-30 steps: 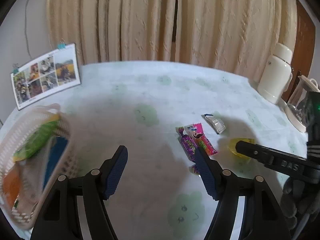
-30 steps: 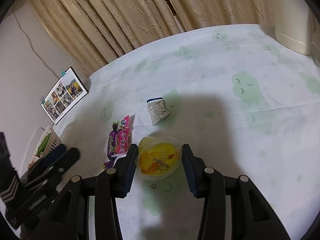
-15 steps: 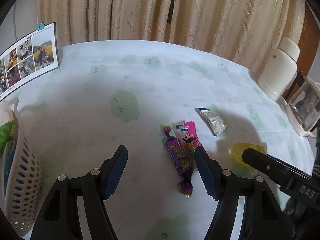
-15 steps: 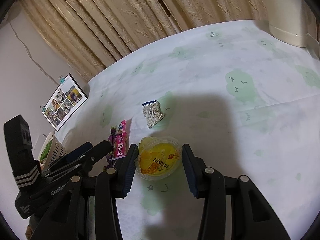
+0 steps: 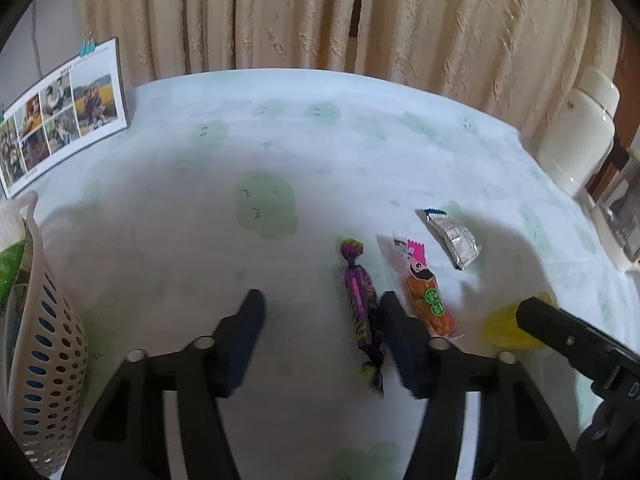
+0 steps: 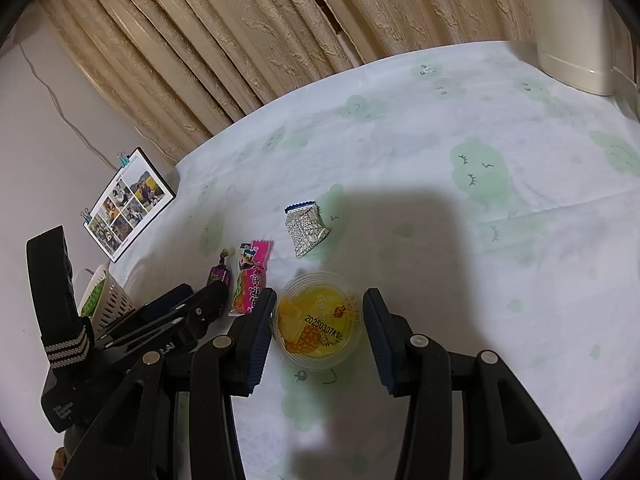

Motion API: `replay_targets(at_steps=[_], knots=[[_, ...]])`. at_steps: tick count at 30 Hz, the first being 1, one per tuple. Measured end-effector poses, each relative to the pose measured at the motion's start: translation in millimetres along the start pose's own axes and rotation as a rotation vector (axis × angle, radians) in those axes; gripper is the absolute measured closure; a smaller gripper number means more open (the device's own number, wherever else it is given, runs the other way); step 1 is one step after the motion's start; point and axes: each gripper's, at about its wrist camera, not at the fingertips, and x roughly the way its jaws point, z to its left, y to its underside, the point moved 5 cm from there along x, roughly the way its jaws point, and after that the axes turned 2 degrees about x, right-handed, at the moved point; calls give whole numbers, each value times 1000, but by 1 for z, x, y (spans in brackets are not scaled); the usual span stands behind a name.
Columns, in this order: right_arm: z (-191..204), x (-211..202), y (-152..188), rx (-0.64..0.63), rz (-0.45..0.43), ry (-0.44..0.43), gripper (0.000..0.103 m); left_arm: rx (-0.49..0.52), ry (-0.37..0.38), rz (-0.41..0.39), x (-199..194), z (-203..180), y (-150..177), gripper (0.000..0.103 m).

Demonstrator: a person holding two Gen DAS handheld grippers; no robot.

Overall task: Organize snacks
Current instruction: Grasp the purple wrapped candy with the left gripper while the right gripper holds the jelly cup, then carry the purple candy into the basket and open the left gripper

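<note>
Pickup stage, both claws spread over loose snacks near the table's front edge.
Right gripper straddling fruit cup, not pinching; left gripper spread beside purple candy. Next: probably close, lift, carry left to basket.

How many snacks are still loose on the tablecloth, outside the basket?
4: a purple candy beside the left tool, a pink-and-orange packet next to it, a silver packet farther back, and a pineapple jelly cup between the open right tool's fingers. The basket hides others.
</note>
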Motion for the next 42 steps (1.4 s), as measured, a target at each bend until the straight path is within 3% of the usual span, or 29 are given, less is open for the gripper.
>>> replay_targets(at_steps=[2,4,8,9,17,29,32,35,42], knots=[[0,1,0,0,2,0,58,16,7,-2,0,-3,-1,60],[-1,1,1,-1,5,1,58,21,11,-4,1,-4,-2,66],[-3,2,1,-4,6,4,58,7,68,-5,2,-4,-3,89],[-2,3,1,-3,6,4,58,3,77,-4,1,-4,-3,91],[2,2,3,-23,16,-8,45,10,94,-40,-10,-7,-3,92],[20,7,17,-203,33,106,42,-18,62,-169,-55,6,-12,92],[23,7,20,-247,31,134,42,-38,63,-190,-65,12,-13,92],[22,7,20,-269,26,171,57,-50,59,-214,-73,15,-14,92],[23,6,19,-246,22,157,57,-82,23,-266,-90,29,-16,92]])
